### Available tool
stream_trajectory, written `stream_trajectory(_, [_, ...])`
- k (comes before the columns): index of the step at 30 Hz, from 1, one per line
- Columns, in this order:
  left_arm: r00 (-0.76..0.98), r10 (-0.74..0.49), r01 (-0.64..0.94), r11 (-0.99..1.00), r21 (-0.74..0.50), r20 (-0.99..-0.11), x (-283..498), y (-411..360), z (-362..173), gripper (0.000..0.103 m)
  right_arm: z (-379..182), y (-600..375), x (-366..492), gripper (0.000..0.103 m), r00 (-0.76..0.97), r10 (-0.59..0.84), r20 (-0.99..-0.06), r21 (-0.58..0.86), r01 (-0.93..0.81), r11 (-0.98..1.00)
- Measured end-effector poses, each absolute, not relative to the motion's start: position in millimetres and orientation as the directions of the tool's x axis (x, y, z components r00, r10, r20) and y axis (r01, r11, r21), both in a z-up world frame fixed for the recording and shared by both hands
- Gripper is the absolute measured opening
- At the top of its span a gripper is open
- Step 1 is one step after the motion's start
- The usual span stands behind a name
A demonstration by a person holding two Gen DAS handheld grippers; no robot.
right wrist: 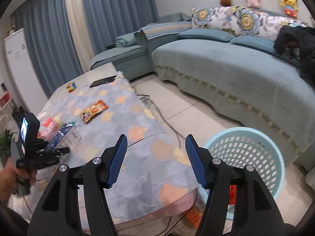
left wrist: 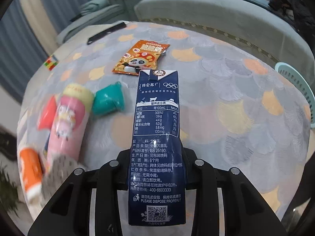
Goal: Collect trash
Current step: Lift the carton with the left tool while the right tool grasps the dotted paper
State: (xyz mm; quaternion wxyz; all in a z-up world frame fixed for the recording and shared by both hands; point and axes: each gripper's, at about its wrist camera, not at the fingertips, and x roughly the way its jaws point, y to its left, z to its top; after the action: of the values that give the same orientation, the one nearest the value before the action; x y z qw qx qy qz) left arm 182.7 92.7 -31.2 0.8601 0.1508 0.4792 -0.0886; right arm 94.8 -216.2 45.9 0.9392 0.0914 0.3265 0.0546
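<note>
Navy milk carton [left wrist: 157,147] hides left gripper's [left wrist: 156,169] clamped jaws; right gripper [right wrist: 156,161] gapes.

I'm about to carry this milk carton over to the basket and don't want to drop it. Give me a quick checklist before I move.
1. Left tongs shut on the carton: ok.
2. Carton clear of the snack packet and teal cup: ok.
3. Basket in reach, beside the table on the floor: ok.
4. Basket has room: ok, only some wrappers at the bottom.
5. Right tongs open, empty, out of the way: cannot tell, they hang between table and basket.
6. Carton empty, no drips: cannot tell.
</note>
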Motion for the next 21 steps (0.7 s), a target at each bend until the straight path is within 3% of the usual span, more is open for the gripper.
stream_trajectory(4, [0.561, -0.026, 0.213, 0.97, 0.114, -0.827, 148.8, 94.5, -10.9, 0.033, 45.5, -191.9, 93.2, 0.058, 0.769, 0.205, -0.606, 0.199, -0.103, 0.975])
stream_trajectory(9, [0.656, 0.057, -0.022, 0.998, 0.057, -0.752, 93.9, 129.4, 29.6, 0.033, 35.1, -145.6, 100.2, 0.058, 0.747, 0.265, -0.61, 0.186, -0.19, 0.964])
stream_trajectory(14, [0.729, 0.2, -0.209, 0.976, 0.066, -0.654, 37.4, 176.6, 48.0, 0.033, 18.6, -78.6, 119.7, 0.058, 0.656, 0.421, -0.626, 0.288, -0.308, 0.907])
stream_trajectory(17, [0.769, 0.271, -0.279, 0.957, 0.077, -0.579, 14.2, 203.0, 59.8, 0.033, 19.9, -33.2, 125.8, 0.058, 0.612, 0.501, -0.612, 0.315, -0.393, 0.864])
stream_trajectory(21, [0.803, 0.263, -0.299, 0.954, 0.021, -0.535, -9.7, 228.0, 76.8, 0.033, 23.0, 27.8, 126.4, 0.058, 0.551, 0.581, -0.6, 0.314, -0.505, 0.804])
